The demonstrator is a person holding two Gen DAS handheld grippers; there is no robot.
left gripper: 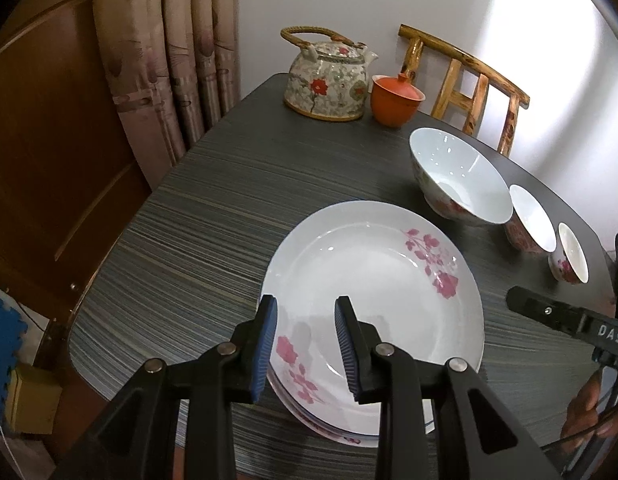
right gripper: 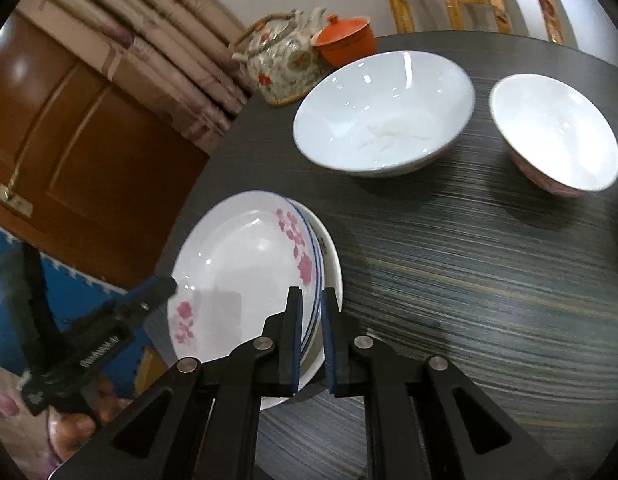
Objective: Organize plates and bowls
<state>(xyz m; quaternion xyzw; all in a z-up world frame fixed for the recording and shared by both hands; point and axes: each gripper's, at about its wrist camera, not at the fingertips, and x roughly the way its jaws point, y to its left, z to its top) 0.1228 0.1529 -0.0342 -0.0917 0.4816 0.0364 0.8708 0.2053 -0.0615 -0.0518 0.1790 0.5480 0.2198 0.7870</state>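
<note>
- Here, the stack of plates [left gripper: 373, 300] lies on the dark striped tabletop [left gripper: 213, 208], close to its near edge; the top plate is white with pink flowers, and a blue-rimmed plate shows beneath it in the right wrist view.
- The left claw [left gripper: 306, 346] hangs over the near-left rim of the top plate with its blue pads apart, gripping nothing.
- The right claw [right gripper: 311, 340] straddles the right rim of the plate stack [right gripper: 245, 276], its two pads on either side of the edge with a narrow gap; whether they actually pinch the rim cannot be told.
- Three bowls stand in a row along the right edge of the tabletop: the large bowl [left gripper: 461, 178], the medium bowl [left gripper: 531, 220] touching it, and the small bowl [left gripper: 571, 254] nearest.
- At the far edge, a floral teapot [left gripper: 327, 80] stands just beside an orange lidded cup [left gripper: 395, 100].
- A wooden chair [left gripper: 473, 84] stands behind the far right corner.
</note>
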